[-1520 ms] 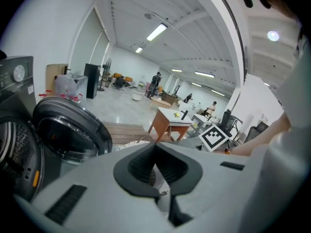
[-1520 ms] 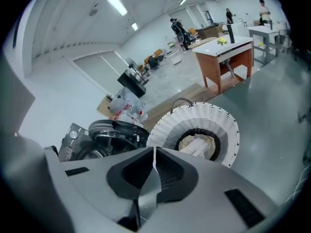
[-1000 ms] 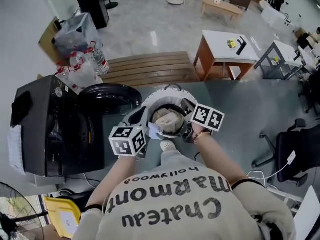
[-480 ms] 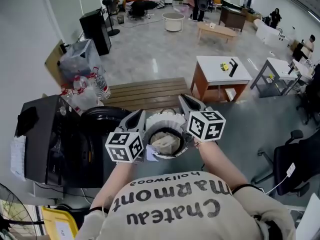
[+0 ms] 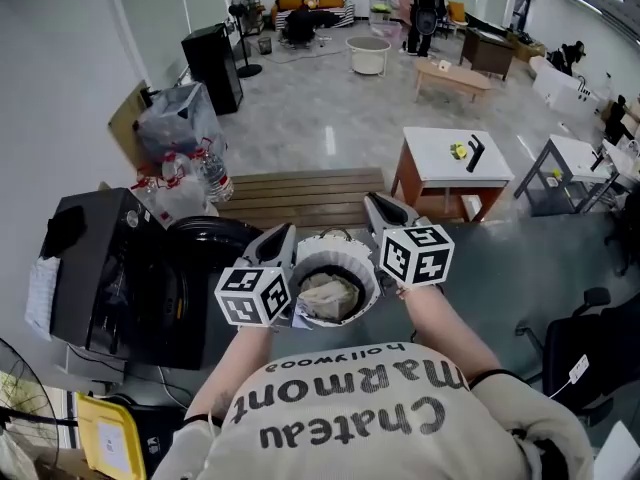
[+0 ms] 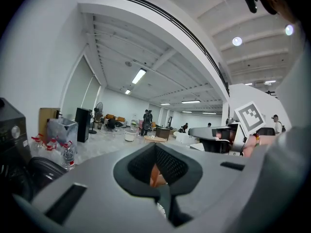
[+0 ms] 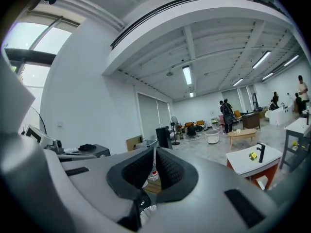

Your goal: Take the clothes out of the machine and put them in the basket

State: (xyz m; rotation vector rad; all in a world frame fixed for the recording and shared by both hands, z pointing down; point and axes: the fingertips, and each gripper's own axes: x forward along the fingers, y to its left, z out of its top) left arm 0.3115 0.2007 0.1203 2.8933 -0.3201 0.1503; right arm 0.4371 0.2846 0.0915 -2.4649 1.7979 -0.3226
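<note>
Clothes (image 5: 330,295) lie in one white basket (image 5: 312,251), held between my two grippers: left gripper (image 6: 158,178) and right gripper (image 7: 153,171), each pinched shut on its rim. One black machine (image 5: 110,268) stands to the left; one wooden bench (image 5: 300,193) and one white table (image 5: 455,158) lie beyond.

Person seen from above, both forearms stretched fwd, approx. parallel, sleeves pushed up. Bare left forearm (image 5: 235,358) ends in the grey two-jaw left gripper (image 5: 283,233) w/ marker cube. Bare right forearm (image 5: 440,318) ends in the matching grey right gripper (image 5: 376,201). Both point away from the body, near level. Each gripper's jaws are pressed together, pinching opp. sides of the round white perforated plastic basket (image 5: 336,240).
</note>
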